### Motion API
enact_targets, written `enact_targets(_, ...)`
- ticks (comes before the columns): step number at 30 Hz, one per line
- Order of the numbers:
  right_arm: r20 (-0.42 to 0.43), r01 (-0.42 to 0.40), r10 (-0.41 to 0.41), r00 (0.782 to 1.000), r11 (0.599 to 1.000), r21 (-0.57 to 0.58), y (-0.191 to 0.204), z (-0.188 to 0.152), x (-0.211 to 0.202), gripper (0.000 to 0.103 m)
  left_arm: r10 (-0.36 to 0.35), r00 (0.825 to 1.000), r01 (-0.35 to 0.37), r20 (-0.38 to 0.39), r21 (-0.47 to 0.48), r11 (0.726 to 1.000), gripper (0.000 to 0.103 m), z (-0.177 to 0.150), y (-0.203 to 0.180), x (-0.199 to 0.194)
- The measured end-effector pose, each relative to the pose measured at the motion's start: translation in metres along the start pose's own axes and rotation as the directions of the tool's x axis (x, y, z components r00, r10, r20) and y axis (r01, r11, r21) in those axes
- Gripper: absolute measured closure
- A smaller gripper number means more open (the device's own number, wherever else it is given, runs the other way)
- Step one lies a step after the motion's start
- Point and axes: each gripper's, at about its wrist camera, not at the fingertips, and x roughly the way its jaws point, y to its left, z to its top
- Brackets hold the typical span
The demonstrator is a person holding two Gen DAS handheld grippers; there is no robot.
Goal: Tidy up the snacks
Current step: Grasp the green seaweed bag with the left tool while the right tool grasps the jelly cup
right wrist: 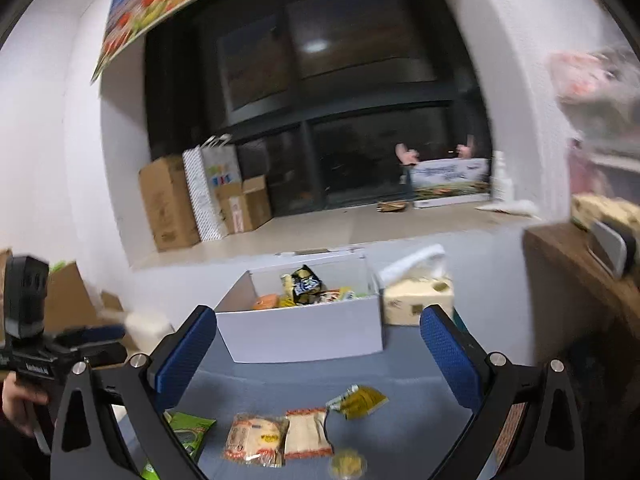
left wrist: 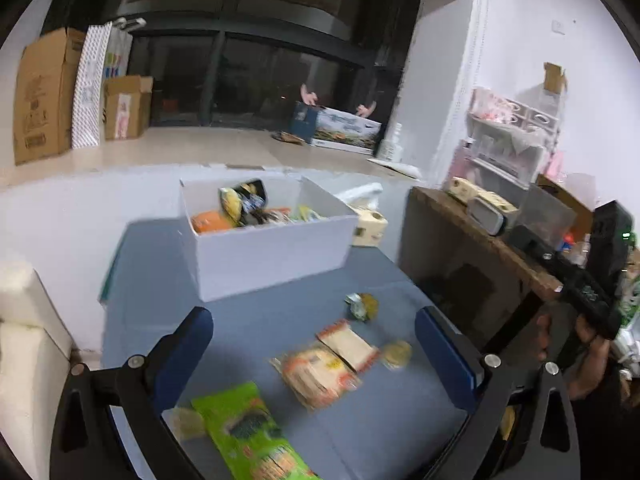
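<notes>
Both grippers, left [left wrist: 314, 350] & right [right wrist: 318, 346], jaws wide, empty (hovering). Loose snack packets [right wrist: 280, 434] mid-table [left wrist: 392, 424]; white box [right wrist: 300, 338] at far edge.

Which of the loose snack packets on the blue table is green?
The large green packet, lying closest to the left tool, at the row's left end. The other loose packets are orange-and-cream or yellow.

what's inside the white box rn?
The white box holds several snack packets: an orange one at left and a dark-and-yellow bag standing upright. Anything beneath them, and the box floor, is covered.
</notes>
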Motion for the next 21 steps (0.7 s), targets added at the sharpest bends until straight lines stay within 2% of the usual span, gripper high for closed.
enact_targets(1,-0.011,0.018,-0.018,1.000,1.000,-0.001,-0.003,-0.002,-0.004,0.000,-0.002,1.000,0.002,-0.009,-0.010,1.000,0.000,-0.003,0.000,0.000)
enact_targets(3,-0.017,0.041,-0.041,0.999,0.999,0.002,-0.007,-0.002,-0.008,0.000,0.042,0.999,-0.042,-0.018,-0.025,0.999,0.000,-0.009,0.000,-0.004)
enact_targets(7,0.016,0.019,-0.020,1.000,0.999,0.036,-0.014,0.007,-0.020,0.000,0.075,0.997,-0.076,-0.031,-0.045,0.996,0.000,-0.011,0.005,-0.008)
enact_targets(13,-0.022,0.041,-0.041,0.999,0.999,0.018,-0.008,0.003,-0.016,0.000,0.139,0.982,-0.148,-0.124,-0.064,0.987,0.000,-0.029,0.018,0.006)
enact_targets(18,-0.047,0.031,-0.032,0.998,0.999,-0.014,0.001,-0.002,-0.013,0.000,0.198,0.943,-0.231,-0.267,-0.098,0.968,0.000,-0.058,0.028,0.034)
enact_targets(21,-0.054,0.024,-0.025,0.998,0.999,-0.029,0.006,-0.005,-0.011,0.000,0.213,0.900,-0.283,-0.380,-0.140,0.949,0.000,-0.080,0.038,0.058)
